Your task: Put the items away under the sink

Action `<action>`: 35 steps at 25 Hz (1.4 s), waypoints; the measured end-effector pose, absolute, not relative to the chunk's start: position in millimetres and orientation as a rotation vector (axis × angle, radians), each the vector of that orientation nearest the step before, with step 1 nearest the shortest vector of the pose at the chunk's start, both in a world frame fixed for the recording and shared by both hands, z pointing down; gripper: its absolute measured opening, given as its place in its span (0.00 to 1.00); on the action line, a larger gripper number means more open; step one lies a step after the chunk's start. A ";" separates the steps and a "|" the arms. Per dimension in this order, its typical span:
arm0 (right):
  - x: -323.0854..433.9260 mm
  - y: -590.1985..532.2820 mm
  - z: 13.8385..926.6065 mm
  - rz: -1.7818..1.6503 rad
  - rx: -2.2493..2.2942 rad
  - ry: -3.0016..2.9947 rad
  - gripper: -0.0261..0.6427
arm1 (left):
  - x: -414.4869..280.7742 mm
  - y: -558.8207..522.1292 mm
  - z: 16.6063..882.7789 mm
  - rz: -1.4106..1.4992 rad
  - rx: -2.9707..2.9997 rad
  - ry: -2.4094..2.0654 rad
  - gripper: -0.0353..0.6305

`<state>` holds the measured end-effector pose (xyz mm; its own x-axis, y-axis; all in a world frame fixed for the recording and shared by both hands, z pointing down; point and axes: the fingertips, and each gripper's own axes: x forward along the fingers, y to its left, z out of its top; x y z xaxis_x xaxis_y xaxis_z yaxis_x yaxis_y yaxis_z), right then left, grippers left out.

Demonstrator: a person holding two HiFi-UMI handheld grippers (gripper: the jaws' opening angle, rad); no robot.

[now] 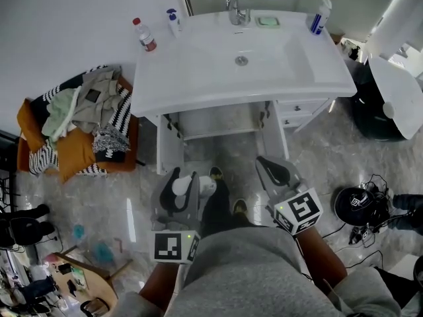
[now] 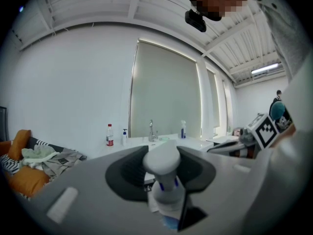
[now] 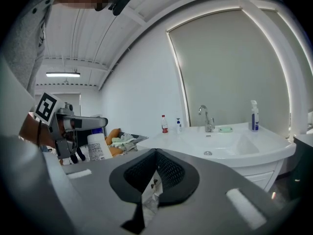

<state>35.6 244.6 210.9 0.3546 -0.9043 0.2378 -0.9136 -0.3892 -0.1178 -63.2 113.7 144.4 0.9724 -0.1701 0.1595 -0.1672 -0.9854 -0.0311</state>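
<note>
Down on the floor (image 1: pixel 310 157) in the head view: standing just short of the sink cabinet (image 1: pixel 218 127), with its doors (image 1: pixel 168 150) swung wide and the space beneath the basin (image 1: pixel 242 51) lying open. Pinching a white bottle (image 1: pixel 182 185) in the left tool (image 1: pixel 184 174), and aiming the right tool (image 1: pixel 268 164) at the same opening. Sitting up on the counter (image 1: pixel 165 78): a red-capped bottle (image 1: pixel 144 35), a small pump bottle (image 1: pixel 172 20) and a spray bottle (image 1: pixel 320 15).

Looking along the left tool (image 2: pixel 161 151): clamping both pads, partly closed, onto the white bottle (image 2: pixel 166 187) just under its rounded cap (image 2: pixel 164 159), with the body hanging below. Seeming secure, though gripping so high is probably letting the body swing.

Looking along the right tool (image 3: pixel 155 153): meeting at the tips, showing only a sliver of floor between the pads, gripping nothing. Catching the left tool (image 3: pixel 80 123) and its labelled bottle (image 3: pixel 99 147) off to one side.

Judging the step as carrying this bottle into the cabinet. Doing it well is likely meaning:
- crouching and lowering the left tool first
- passing between the doors without clipping either
- keeping the bottle upright
- setting its base toward the back, leaving room for the three on the counter
- opening the jaws only once it is resting flat
</note>
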 end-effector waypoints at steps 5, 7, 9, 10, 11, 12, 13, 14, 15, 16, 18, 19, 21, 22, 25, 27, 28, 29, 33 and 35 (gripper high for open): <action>46.3 229.8 214.6 0.422 2.549 -1.708 0.04 | -51.6 100.2 152.0 -0.266 -3.111 0.251 0.28; 52.4 223.9 215.4 0.429 2.552 -1.701 0.04 | -45.7 94.2 153.9 -0.274 -3.116 0.243 0.28; 58.9 217.2 215.8 0.435 2.557 -1.700 0.04 | -40.3 87.8 154.7 -0.281 -3.116 0.238 0.28; 62.4 213.9 216.1 0.436 2.558 -1.700 0.04 | -37.4 84.8 155.3 -0.284 -3.116 0.235 0.28; 66.4 210.8 216.2 0.436 2.558 -1.698 0.04 | -34.2 81.9 156.6 -0.287 -3.119 0.231 0.28; 70.7 207.9 216.4 0.436 2.558 -1.694 0.04 | -30.8 79.1 158.7 -0.292 -3.123 0.226 0.28; 74.9 204.5 216.6 0.437 2.558 -1.689 0.04 | -27.7 75.9 161.5 -0.301 -3.127 0.222 0.28; 78.9 200.6 217.0 0.440 2.561 -1.686 0.04 | -24.9 72.4 164.5 -0.313 -3.130 0.217 0.28; 82.7 196.2 217.3 0.443 2.564 -1.686 0.04 | -22.0 68.6 167.5 -0.325 -3.131 0.213 0.28; 86.6 191.4 217.8 0.449 2.568 -1.688 0.04 | -18.7 64.7 170.3 -0.336 -3.131 0.207 0.28; 95.0 181.3 220.6 0.474 2.576 -1.691 0.04 | -10.4 57.2 175.4 -0.357 -3.137 0.195 0.28; 99.7 175.9 222.6 0.488 2.579 -1.690 0.04 | -5.8 53.4 178.0 -0.367 -3.140 0.186 0.28; 109.2 164.5 226.0 0.512 2.578 -1.685 0.04 | 4.4 45.6 183.3 -0.384 -3.145 0.167 0.28; 113.9 158.4 227.1 0.518 2.574 -1.684 0.04 | 10.0 41.4 185.8 -0.392 -3.148 0.158 0.28; 127.7 140.6 231.2 0.535 2.556 -1.687 0.04 | 28.0 29.4 192.9 -0.408 -3.154 0.135 0.28; 136.7 130.7 234.4 0.550 2.544 -1.687 0.04 | 39.9 23.1 197.4 -0.429 -3.162 0.123 0.28; 141.1 126.1 235.6 0.558 2.539 -1.685 0.04 | 45.3 20.1 199.9 -0.450 -3.167 0.118 0.28; 145.4 121.4 236.4 0.564 2.536 -1.683 0.04 | 50.7 16.9 202.2 -0.471 -3.172 0.113 0.28; 159.3 101.3 237.8 0.577 2.515 -1.683 0.04 | 71.0 2.1 209.4 -0.527 -3.178 0.095 0.28; 164.6 92.9 238.0 0.578 2.509 -1.681 0.04 | 78.1 -4.0 215.8 -0.553 -3.165 0.079 0.28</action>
